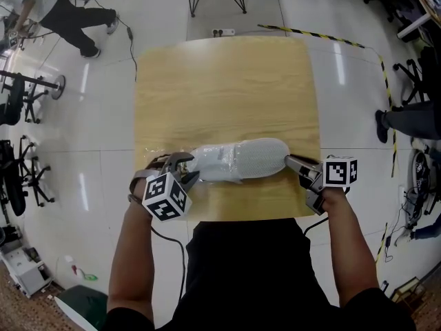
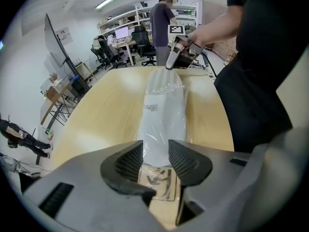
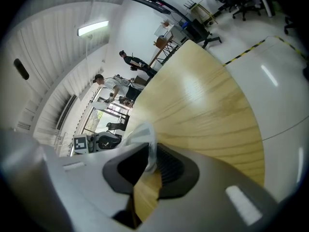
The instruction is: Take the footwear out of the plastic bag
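A white piece of footwear (image 1: 241, 161) lies inside a clear plastic bag (image 1: 160, 156) near the front edge of the wooden table (image 1: 227, 81). My left gripper (image 1: 185, 169) is at the bag's left end. In the left gripper view, the footwear (image 2: 161, 115) has its near end between the pads of the left gripper (image 2: 155, 161), whose jaws stand apart. My right gripper (image 1: 295, 163) is at the bag's right end. In the right gripper view, the right gripper (image 3: 152, 166) is shut on a fold of the bag's film (image 3: 145, 139).
A person (image 1: 62, 16) stands on the floor at the far left, and another person's legs (image 1: 406, 123) show at the right. Office chairs (image 1: 21, 171) line the left side. Yellow-black tape (image 1: 324, 38) runs along the floor behind the table.
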The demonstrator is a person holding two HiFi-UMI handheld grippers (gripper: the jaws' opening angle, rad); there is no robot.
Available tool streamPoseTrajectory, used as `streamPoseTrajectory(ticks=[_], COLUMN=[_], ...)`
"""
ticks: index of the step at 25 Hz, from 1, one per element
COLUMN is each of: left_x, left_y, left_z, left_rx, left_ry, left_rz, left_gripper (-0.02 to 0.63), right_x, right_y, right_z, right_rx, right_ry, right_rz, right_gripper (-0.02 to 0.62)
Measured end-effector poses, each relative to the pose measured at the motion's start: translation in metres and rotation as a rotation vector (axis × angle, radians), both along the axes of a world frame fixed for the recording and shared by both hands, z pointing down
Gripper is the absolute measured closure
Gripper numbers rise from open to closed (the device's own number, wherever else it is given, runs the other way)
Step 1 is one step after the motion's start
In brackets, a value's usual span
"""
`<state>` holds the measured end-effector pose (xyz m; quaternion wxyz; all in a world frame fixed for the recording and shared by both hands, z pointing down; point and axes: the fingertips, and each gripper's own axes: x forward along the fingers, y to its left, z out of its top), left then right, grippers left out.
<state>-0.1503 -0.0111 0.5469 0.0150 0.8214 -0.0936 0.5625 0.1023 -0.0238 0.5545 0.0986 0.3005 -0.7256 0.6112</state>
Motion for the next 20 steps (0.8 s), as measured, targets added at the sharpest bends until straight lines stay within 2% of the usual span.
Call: streamPoseTrajectory(ticks=[20], left_x=[-0.033], left_y=[0.002], left_z=[0.004], left_rx=[0.011], left_ry=[-0.062], left_rz=[-0.023], left_gripper=[0.48], right_x=[0.017], right_y=[0.004], right_z=[0.004], right_rx=[-0.004], right_ry=[0.052], right_rz=[0.01], right_gripper=[0.537])
